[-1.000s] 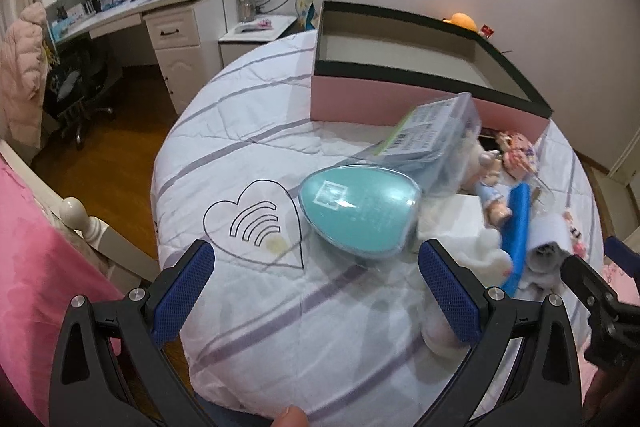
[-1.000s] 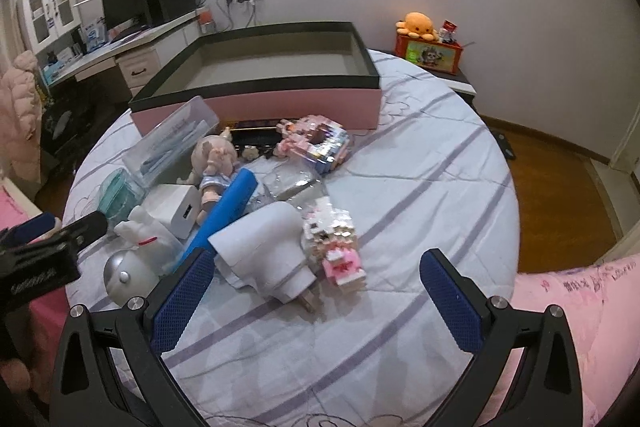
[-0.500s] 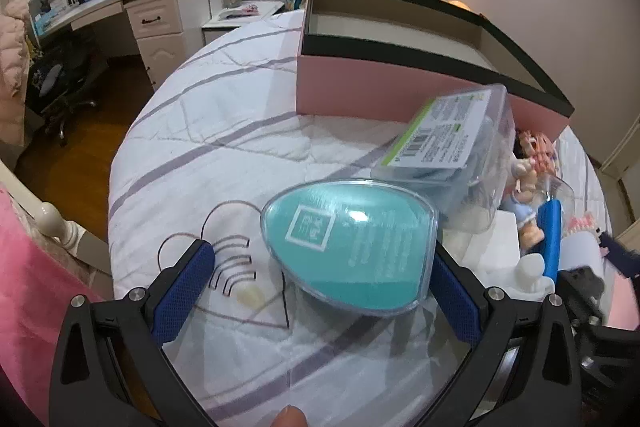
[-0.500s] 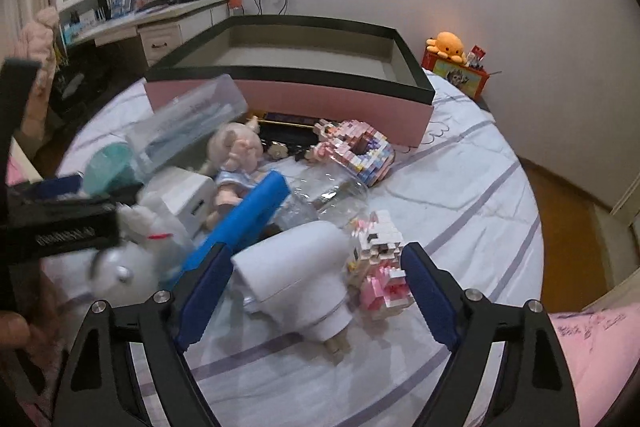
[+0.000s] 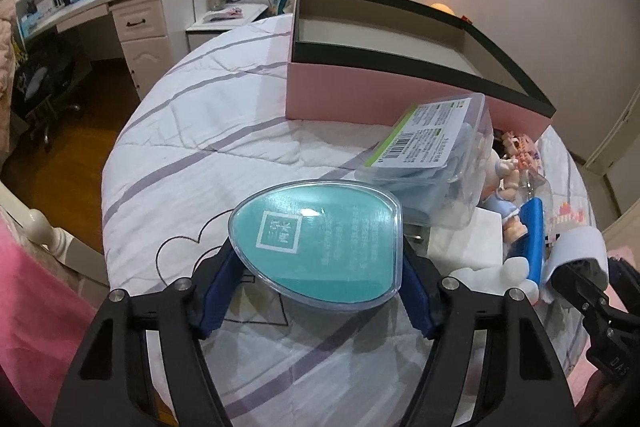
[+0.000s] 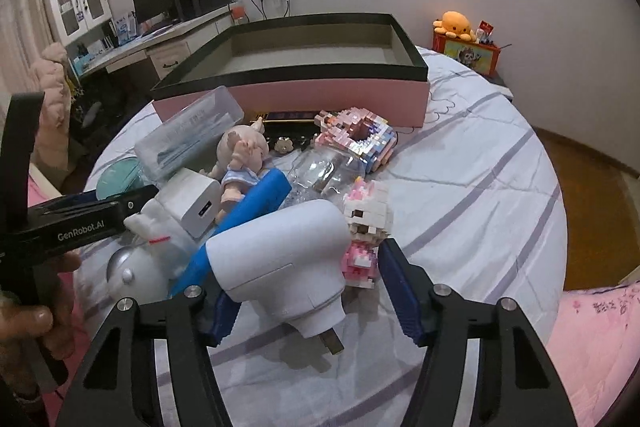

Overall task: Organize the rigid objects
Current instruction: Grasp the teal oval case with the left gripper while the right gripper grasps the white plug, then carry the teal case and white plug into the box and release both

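A teal egg-shaped case (image 5: 320, 239) in clear plastic sits between the blue pads (image 5: 220, 291) of my left gripper (image 5: 320, 295). Its jaws are closing, and both pads touch the case's sides. My right gripper (image 6: 310, 303) is closing around a white plug adapter (image 6: 280, 259). The left pad meets the adapter, while the right pad (image 6: 400, 295) stands apart from it, beside a pink-and-white brick bunny (image 6: 364, 227). The pink box with a black rim (image 5: 400, 95) (image 6: 300, 99) stands open behind the pile.
The pile on the striped bedspread (image 6: 480, 187) holds a clear labelled case (image 5: 432, 147), a doll (image 6: 240, 155), a blue bar (image 6: 248, 215), a white charger block (image 6: 196, 203) and a pink brick model (image 6: 356, 139). A desk (image 5: 132, 11) stands far left. A hand (image 6: 36, 315) holds the left gripper.
Both grippers have narrowed from wide open. The left one came forward onto the teal case. The right one moved closer around the white plug adapter.
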Tool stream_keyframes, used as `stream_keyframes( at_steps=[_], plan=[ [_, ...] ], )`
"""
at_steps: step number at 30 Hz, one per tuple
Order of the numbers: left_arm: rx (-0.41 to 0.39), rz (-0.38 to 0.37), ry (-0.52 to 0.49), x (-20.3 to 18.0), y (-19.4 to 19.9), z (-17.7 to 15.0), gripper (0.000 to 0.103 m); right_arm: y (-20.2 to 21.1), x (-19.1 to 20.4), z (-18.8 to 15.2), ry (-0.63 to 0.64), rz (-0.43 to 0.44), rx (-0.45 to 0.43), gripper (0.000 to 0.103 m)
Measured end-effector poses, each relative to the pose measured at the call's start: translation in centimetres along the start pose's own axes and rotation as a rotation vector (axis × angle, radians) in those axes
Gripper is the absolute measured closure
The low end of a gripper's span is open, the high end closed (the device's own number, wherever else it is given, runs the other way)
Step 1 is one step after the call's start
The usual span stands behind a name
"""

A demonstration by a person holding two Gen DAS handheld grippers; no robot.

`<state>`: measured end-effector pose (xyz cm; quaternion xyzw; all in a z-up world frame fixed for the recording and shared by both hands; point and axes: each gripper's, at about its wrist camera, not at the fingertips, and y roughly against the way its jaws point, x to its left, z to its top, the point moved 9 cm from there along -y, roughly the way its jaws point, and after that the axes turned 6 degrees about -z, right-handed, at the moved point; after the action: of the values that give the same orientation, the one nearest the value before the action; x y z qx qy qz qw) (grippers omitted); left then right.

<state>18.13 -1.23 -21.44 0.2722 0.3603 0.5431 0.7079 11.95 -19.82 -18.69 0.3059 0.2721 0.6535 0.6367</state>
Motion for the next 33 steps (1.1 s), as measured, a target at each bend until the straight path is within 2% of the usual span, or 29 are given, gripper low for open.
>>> stream_keyframes(
  at_steps=[4,8,15,19,22,25,28,30,33],
  plan=[
    [0.002,0.012,-0.006,0.0,0.2,-0.3,0.031,-0.1,-0.2,-0.6,0.004,0.006,0.021,0.037],
    [0.004,0.015,-0.005,-0.1,0.4,-0.6,0.031,-0.2,-0.6,-1.4,-0.017,0.012,0.031,0.032],
    [0.0,0.017,-0.006,-0.1,0.7,-0.8,0.031,0.5,-0.6,-2.2,-0.038,0.035,0.042,0.032],
    [0.002,0.018,-0.006,0.2,0.9,-0.9,0.031,2.5,-0.7,-1.3,-0.065,0.054,-0.01,0.032],
    [0.0,0.022,-0.006,0.1,0.8,-0.9,0.031,3.3,-0.3,-0.9,-0.025,0.072,-0.024,0.032],
    [-0.001,0.021,-0.007,0.0,0.7,-0.9,0.031,2.0,0.6,-1.1,0.034,0.066,-0.003,0.032],
    [-0.002,0.021,-0.01,0.0,0.7,-0.9,0.031,0.5,1.5,-1.3,0.06,0.083,0.011,0.037],
    [-0.004,0.021,-0.012,-0.1,0.7,-0.8,0.031,-0.2,1.6,-1.5,0.076,0.075,0.016,0.046],
    [-0.006,0.013,-0.009,0.0,0.8,-0.8,0.031,-0.7,2.0,-1.0,0.078,0.099,0.009,0.049]
  ],
)
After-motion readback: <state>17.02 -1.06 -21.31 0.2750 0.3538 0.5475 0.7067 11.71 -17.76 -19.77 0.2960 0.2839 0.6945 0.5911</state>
